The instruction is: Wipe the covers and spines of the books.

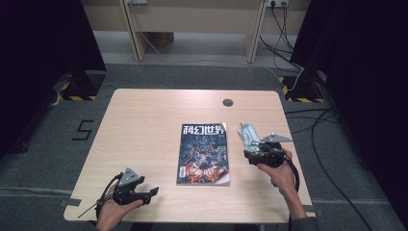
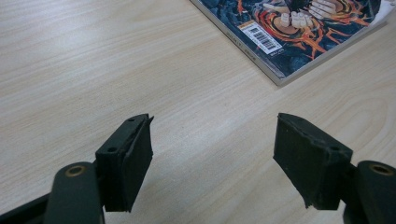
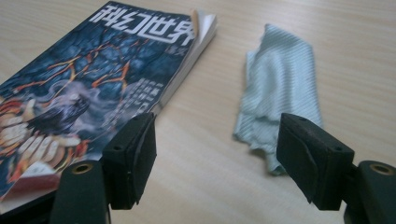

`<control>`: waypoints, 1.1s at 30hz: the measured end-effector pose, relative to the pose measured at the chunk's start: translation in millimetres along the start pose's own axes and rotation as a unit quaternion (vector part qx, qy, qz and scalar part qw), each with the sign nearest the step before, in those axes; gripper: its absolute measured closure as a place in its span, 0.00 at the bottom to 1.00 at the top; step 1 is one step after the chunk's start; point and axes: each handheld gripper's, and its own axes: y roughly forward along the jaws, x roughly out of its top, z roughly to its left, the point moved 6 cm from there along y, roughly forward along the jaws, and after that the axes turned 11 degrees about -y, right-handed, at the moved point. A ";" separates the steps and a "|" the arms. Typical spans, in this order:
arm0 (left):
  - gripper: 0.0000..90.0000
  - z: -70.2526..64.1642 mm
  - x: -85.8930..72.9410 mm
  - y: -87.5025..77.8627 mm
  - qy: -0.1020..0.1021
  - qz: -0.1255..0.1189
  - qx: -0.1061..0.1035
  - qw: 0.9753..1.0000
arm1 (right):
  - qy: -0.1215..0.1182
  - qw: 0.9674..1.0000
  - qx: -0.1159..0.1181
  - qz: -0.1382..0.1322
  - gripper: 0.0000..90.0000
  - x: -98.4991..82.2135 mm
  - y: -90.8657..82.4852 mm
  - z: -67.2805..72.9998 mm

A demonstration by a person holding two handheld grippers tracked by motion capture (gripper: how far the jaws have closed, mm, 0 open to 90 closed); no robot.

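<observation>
Closest to the lens: two hands at the near edge, left hand [image 1: 113,211] down at the front corner, right hand [image 1: 279,173] further in on the right side. Going big to small from there:

- Pale wooden table [image 1: 144,125], mostly bare.
- Magazine [image 1: 204,154] lying flat and shut about in the middle, dark blue and orange cover up, top corner pages a bit curled.
- Striped light-green cloth [image 1: 249,134], bunched into a loose strip, flat on the wood just right of the magazine, close to it but not touching.
- Right gripper [image 3: 215,158] pointing at that cloth from just short of it. Claw spread wide, nothing between the pads, cloth lying a little past the far-side pad.
- Left gripper [image 2: 212,158] parked low over bare wood, also spread wide and empty, aimed toward the magazine's near corner but well off it.
- Small round cable cap [image 1: 228,102] near the far edge.

Progress-wise: looks like the cloth part is either just wrapped up or about to kick off, since nothing's held. Guessing what's left is either grabbing the cloth to wipe the cover or tidying it into a neater fold. Can't tell which from this alone. Magazine looks untouched.
</observation>
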 end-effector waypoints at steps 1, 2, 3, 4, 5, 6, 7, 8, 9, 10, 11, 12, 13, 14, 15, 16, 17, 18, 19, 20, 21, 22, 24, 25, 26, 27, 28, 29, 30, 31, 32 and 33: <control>0.30 -0.1 -0.2 0.2 0.000 0.000 0.000 1.000 | -0.002 1.000 0.003 0.001 0.31 -2.5 -1.0 3.3; 0.30 -0.2 -0.3 0.6 0.000 0.000 0.000 1.000 | -0.003 1.000 0.006 0.004 0.29 -5.3 -1.7 6.7; 0.29 -0.2 -0.3 0.8 0.001 0.000 0.001 1.000 | -0.006 1.000 0.009 0.007 0.28 -8.1 -2.4 9.7; 0.29 -0.3 -0.4 0.9 0.001 0.000 0.001 1.000 | -0.007 1.000 0.014 0.008 0.28 -10.7 -3.0 12.8; 0.29 -0.2 -0.5 1.0 0.001 0.000 0.001 1.000 | -0.006 1.000 0.016 0.006 0.27 -13.1 -3.9 15.5; 0.28 -0.2 -0.7 1.2 0.002 0.001 0.001 1.000 | -0.008 1.000 0.016 0.007 0.26 -15.5 -4.9 17.8; 0.28 -0.1 -0.8 1.3 0.002 0.001 0.001 1.000 | -0.011 1.000 0.017 0.007 0.26 -17.7 -5.5 19.5; 0.28 0.1 -0.8 1.5 0.002 0.002 0.002 1.000 | -0.009 1.000 0.017 0.008 0.26 -19.8 -6.5 21.0; 0.27 0.2 -0.8 1.5 0.002 0.002 0.003 1.000 | -0.008 1.000 0.016 0.006 0.25 -21.6 -7.0 22.3; 0.27 0.4 -0.7 1.5 0.002 0.001 0.004 1.000 | -0.007 1.000 0.014 0.007 0.24 -24.1 -7.8 23.3; 0.26 0.5 -0.6 1.4 0.002 0.001 0.004 1.000 | -0.006 1.000 0.016 0.007 0.24 -26.6 -8.1 25.0; 0.26 0.6 -0.5 1.2 0.002 0.000 0.005 1.000 | -0.003 1.000 0.018 0.009 0.23 -28.9 -9.2 27.1; 0.26 0.7 -0.5 1.1 0.002 0.000 0.005 1.000 | -0.004 1.000 0.019 0.006 0.23 -30.6 -10.2 28.4; 0.25 0.8 -0.6 1.1 0.002 0.000 0.005 1.000 | -0.008 1.000 0.020 0.005 0.23 -32.8 -11.8 29.9; 0.25 1.0 -0.7 1.2 0.002 0.001 0.006 1.000 | -0.009 1.000 0.019 0.005 0.22 -34.0 -12.7 31.1; 0.25 1.1 -0.9 1.4 0.003 0.002 0.006 1.000 | -0.009 1.000 0.016 0.007 0.21 -35.8 -14.1 32.5; 0.24 1.2 -1.1 1.4 0.003 0.003 0.006 1.000 | -0.011 1.000 0.015 0.007 0.21 -37.4 -15.3 33.5; 0.24 1.0 -1.2 1.3 0.004 0.003 0.007 1.000 | -0.013 1.000 0.015 0.006 0.21 -38.9 -16.7 34.5; 0.24 0.9 -1.1 1.2 0.004 0.003 0.007 1.000 | -0.011 1.000 0.017 0.006 0.21 -40.4 -18.2 36.3; 0.23 0.8 -1.1 1.2 0.003 0.003 0.006 1.000 | -0.012 1.000 0.020 0.004 0.21 -41.7 -19.1 37.9; 0.23 0.6 -1.1 1.3 0.003 0.003 0.006 1.000 | -0.014 1.000 0.021 0.004 0.21 -43.6 -20.2 39.2; 0.23 0.5 -1.4 1.4 0.004 0.005 0.006 1.000 | -0.012 1.000 0.020 0.005 0.20 -45.6 -20.8 40.5; 0.23 0.0 -1.9 2.0 0.004 0.006 0.006 1.000 | -0.011 1.000 0.023 0.009 0.20 -50.7 -21.3 43.7; 0.23 0.1 -2.1 2.3 0.005 0.007 0.007 1.000 | -0.015 0.999 0.025 0.013 0.20 -53.1 -21.7 45.3; 0.23 0.0 -2.2 2.7 0.005 0.006 0.007 1.000 | -0.017 0.999 0.025 0.014 0.20 -55.1 -22.7 46.8; 0.23 0.3 -2.5 2.7 0.004 0.008 0.008 1.000 | -0.017 0.999 0.027 0.015 0.20 -56.7 -23.9 48.9; 0.23 0.4 -2.6 2.7 0.005 0.009 0.008 1.000 | -0.023 0.999 0.029 0.016 0.20 -58.3 -25.0 50.1; 0.23 0.5 -2.6 2.8 0.005 0.010 0.008 1.000 | -0.027 0.999 0.027 0.018 0.20 -60.0 -26.1 51.4; 0.23 0.5 -2.6 2.9 0.006 0.010 0.008 1.000 | -0.030 0.999 0.026 0.020 0.20 -61.6 -26.6 53.2; 0.23 0.4 -2.7 2.9 0.006 0.010 0.008 1.000 | -0.031 0.999 0.027 0.023 0.20 -63.7 -27.1 55.1; 0.23 0.4 -2.8 3.0 0.006 0.010 0.008 1.000 | -0.032 0.999 0.030 0.027 0.20 -65.7 -27.6 57.1; 0.23 0.4 -2.8 2.9 0.006 0.010 0.008 1.000 | -0.033 0.998 0.034 0.029 0.20 -67.8 -28.5 60.1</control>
